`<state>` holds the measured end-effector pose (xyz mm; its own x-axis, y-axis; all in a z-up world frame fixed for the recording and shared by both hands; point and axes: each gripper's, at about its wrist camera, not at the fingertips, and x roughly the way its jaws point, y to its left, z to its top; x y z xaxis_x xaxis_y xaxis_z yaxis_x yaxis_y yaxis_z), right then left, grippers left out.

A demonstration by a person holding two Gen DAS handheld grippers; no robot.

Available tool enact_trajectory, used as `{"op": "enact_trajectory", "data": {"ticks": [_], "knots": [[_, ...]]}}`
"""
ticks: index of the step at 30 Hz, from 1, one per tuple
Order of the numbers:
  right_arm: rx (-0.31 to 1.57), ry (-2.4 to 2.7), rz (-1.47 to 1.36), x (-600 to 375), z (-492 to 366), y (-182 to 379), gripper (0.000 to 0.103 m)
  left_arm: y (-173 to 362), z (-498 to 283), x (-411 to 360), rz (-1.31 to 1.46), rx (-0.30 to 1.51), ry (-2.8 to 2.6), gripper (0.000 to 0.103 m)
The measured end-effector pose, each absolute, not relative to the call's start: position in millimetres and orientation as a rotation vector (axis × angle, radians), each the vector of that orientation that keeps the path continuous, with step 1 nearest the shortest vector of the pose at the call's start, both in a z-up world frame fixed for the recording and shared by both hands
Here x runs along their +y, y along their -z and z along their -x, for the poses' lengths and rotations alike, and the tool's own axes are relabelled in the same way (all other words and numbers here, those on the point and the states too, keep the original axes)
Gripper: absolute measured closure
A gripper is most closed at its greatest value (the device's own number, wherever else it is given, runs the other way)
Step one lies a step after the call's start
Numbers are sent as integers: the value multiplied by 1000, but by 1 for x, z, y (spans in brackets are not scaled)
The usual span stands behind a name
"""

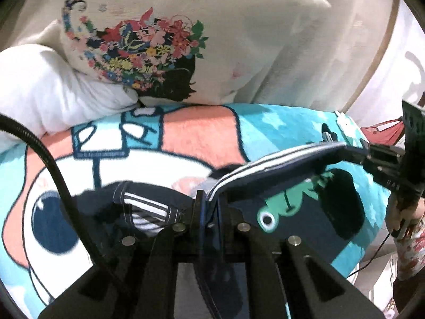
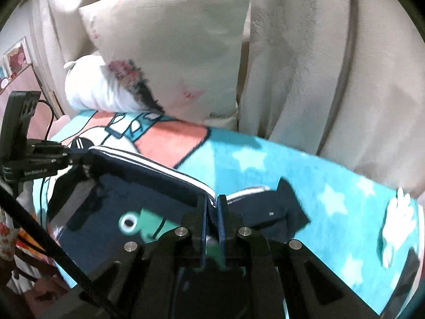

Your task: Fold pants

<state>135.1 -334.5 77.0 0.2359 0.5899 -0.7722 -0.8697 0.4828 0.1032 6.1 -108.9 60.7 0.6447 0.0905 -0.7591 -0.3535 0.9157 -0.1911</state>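
Observation:
Navy pants (image 1: 287,164) with white side stripes hang stretched between my two grippers above a cartoon blanket. My left gripper (image 1: 211,199) is shut on one end of the striped edge; more of the pants (image 1: 143,202) bunches on the blanket to its left. My right gripper (image 2: 212,202) is shut on the other end of the same edge (image 2: 148,164). It shows in the left wrist view (image 1: 342,150) at the right, and the left gripper shows in the right wrist view (image 2: 82,156) at the left. A loose navy part (image 2: 281,207) lies on the blanket past the right gripper.
The turquoise, pink and white cartoon blanket (image 1: 186,133) covers the bed or sofa. A cream floral cushion (image 1: 164,42) and a white pillow (image 1: 47,85) lean behind it against a cream backrest (image 2: 332,79). A black cable (image 1: 47,164) crosses the left wrist view.

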Motion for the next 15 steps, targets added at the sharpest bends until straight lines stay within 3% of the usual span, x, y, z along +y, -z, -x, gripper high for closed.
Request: {"op": "enact_trajectory", "data": {"ticks": [15], "knots": [[929,-979,271,-390,-75,-28,95,-41,83,-135,527,674,-262,91]]}}
